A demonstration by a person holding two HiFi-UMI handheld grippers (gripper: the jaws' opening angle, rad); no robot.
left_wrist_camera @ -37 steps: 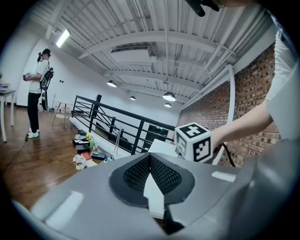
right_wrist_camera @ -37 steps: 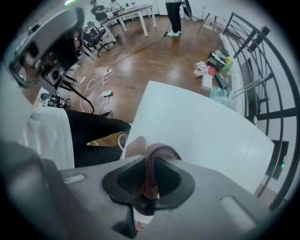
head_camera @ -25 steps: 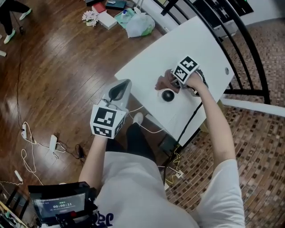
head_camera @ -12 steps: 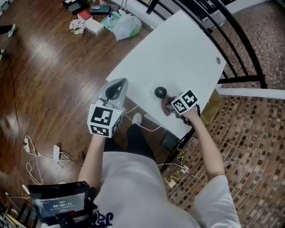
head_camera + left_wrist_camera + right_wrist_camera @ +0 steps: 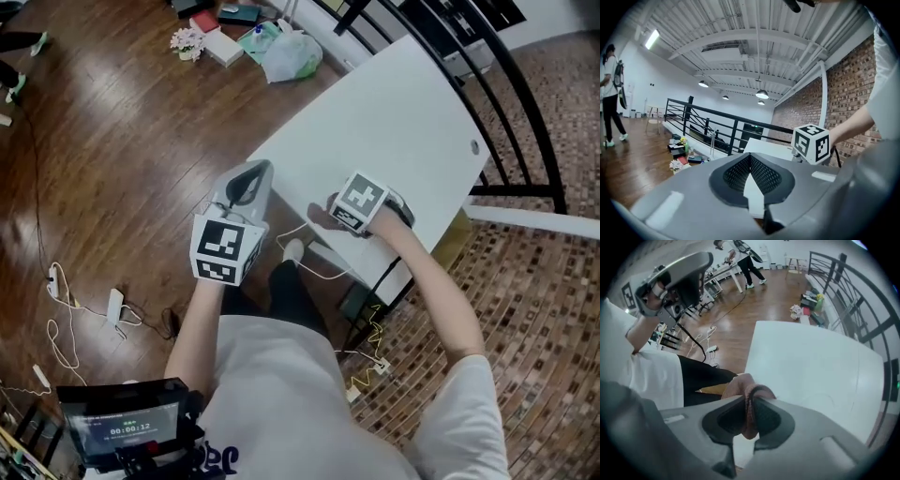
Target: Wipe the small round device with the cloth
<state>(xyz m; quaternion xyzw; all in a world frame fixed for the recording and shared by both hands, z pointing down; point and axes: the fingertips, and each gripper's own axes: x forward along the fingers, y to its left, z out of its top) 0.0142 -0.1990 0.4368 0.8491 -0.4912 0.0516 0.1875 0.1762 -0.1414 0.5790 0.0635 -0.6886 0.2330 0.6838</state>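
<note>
Pinkish-brown cloth (image 5: 740,384) is clamped tight between the jaws of the right gripper (image 5: 749,404), which is held at the near edge of the white table (image 5: 394,112). Open tabletop stretches beyond it toward the black railing (image 5: 506,103). The left gripper (image 5: 750,161), its jaws together on nothing, is held off the table's near-left corner, above the wooden floor (image 5: 122,141). The small round device cannot be made out in any view. In the head view the cloth is largely hidden beneath the right gripper.

Head view looks steeply down; both gripper views sit low, sharing the white table (image 5: 403,103).
</note>
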